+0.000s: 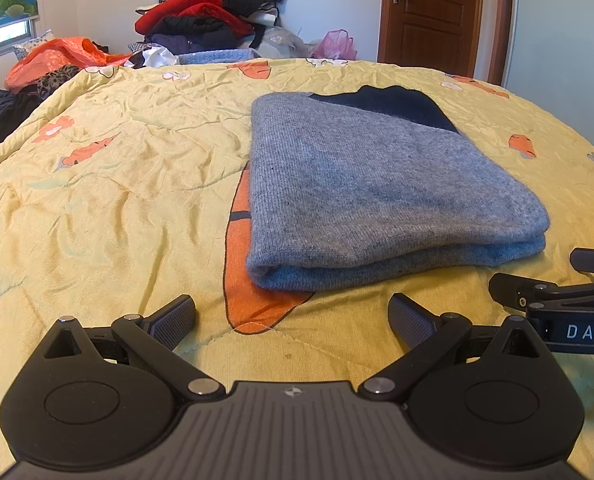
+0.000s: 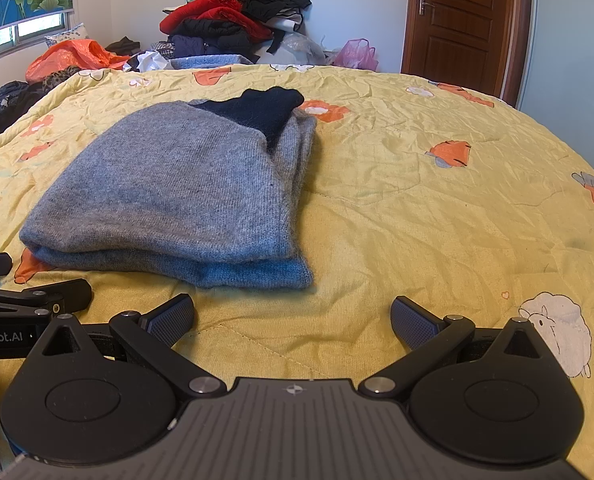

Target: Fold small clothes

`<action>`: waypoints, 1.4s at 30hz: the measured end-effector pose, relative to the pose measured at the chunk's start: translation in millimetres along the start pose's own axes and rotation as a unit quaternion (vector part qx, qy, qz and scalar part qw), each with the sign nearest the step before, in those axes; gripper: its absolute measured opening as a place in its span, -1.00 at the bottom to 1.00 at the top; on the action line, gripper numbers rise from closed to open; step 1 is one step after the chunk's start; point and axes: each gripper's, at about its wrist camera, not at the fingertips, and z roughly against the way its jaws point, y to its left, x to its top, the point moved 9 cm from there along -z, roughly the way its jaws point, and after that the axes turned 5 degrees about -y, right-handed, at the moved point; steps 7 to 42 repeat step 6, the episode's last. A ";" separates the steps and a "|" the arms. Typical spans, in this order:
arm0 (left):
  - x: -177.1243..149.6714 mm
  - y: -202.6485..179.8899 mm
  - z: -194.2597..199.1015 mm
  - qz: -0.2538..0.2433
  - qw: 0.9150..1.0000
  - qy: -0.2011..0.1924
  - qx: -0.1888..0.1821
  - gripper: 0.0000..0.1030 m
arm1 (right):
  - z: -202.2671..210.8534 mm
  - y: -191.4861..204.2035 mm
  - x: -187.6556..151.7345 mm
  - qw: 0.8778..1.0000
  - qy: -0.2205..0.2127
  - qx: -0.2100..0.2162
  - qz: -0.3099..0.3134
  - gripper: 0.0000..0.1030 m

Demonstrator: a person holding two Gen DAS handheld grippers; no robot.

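Bed (image 1: 97,184), covered by a yellow quilt printed with orange carrots and white sheep, carrying the work. At its far edge, a heap of unsorted clothes (image 1: 213,12) in red, black and blue against the wall; whether any of these are small pieces left to fold cannot be told.

Grey knit sweater (image 1: 369,184) with a dark navy panel at its far end, lying near the middle of the bed, just beyond both claws. It appears already folded into a compact rectangular bundle of several layers, with the rounded fold toward the cameras; for this garment the folding looks complete or nearly so. Its long axis runs away from the viewer, navy end pointing toward the far wall.

Left claw (image 1: 293,320): spread wide, holding nothing, poised over bare quilt short of the sweater's near edge. Right claw (image 2: 293,320): likewise wide apart and empty, just beside the left claw, clear of the sweater.
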 end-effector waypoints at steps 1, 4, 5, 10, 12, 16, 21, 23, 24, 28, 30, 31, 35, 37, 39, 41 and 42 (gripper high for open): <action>-0.2 2.1 0.5 0.002 1.000 -0.001 0.006 1.00 | 0.0 0.0 0.0 1.000 0.000 0.000 0.000 1.00; -2.5 5.7 2.2 0.008 1.000 -0.002 0.013 1.00 | 0.2 0.9 -0.2 1.000 0.000 0.000 0.000 1.00; -2.3 6.0 2.0 0.010 1.000 -0.002 0.015 1.00 | 0.0 0.0 0.0 1.000 0.000 0.000 0.000 1.00; -2.4 6.1 2.0 0.010 1.000 -0.002 0.016 1.00 | 0.0 0.0 0.0 1.000 0.000 0.000 0.000 1.00; -2.4 6.1 2.0 0.010 1.000 -0.002 0.016 1.00 | 0.0 0.0 0.0 1.000 0.000 0.000 0.000 1.00; -2.4 6.1 2.0 0.010 1.000 -0.002 0.016 1.00 | 0.0 0.0 0.0 1.000 0.000 0.000 0.000 1.00; -2.4 6.1 2.0 0.010 1.000 -0.002 0.016 1.00 | 0.0 0.0 0.0 1.000 0.000 0.000 0.000 1.00; -2.4 6.1 2.0 0.010 1.000 -0.002 0.016 1.00 | 0.0 0.0 0.0 1.000 0.000 0.000 0.000 1.00; -2.4 6.1 2.0 0.010 1.000 -0.002 0.016 1.00 | 0.0 0.0 0.0 1.000 0.000 0.000 0.000 1.00; -2.4 6.1 2.0 0.010 1.000 -0.002 0.016 1.00 | 0.0 0.0 0.0 1.000 0.000 0.000 0.000 1.00; -2.4 6.1 2.0 0.010 1.000 -0.002 0.016 1.00 | 0.0 0.0 0.0 1.000 0.000 0.000 0.000 1.00; -2.4 6.1 2.0 0.010 1.000 -0.002 0.016 1.00 | 0.0 0.0 0.0 1.000 0.000 0.000 0.000 1.00; -2.4 6.1 2.0 0.010 1.000 -0.002 0.016 1.00 | 0.0 0.0 0.0 1.000 0.000 0.000 0.000 1.00; -2.4 6.1 2.0 0.010 1.000 -0.002 0.016 1.00 | 0.0 0.0 0.0 1.000 0.000 0.000 0.000 1.00; -2.4 6.1 2.0 0.010 1.000 -0.002 0.016 1.00 | 0.0 0.0 0.0 1.000 0.000 0.000 0.000 1.00; -2.4 6.1 2.0 0.010 1.000 -0.002 0.016 1.00 | 0.0 0.0 0.0 1.000 0.000 0.000 0.000 1.00; -2.4 6.1 2.0 0.010 1.000 -0.002 0.016 1.00 | 0.0 0.0 0.0 1.000 0.000 0.000 0.000 1.00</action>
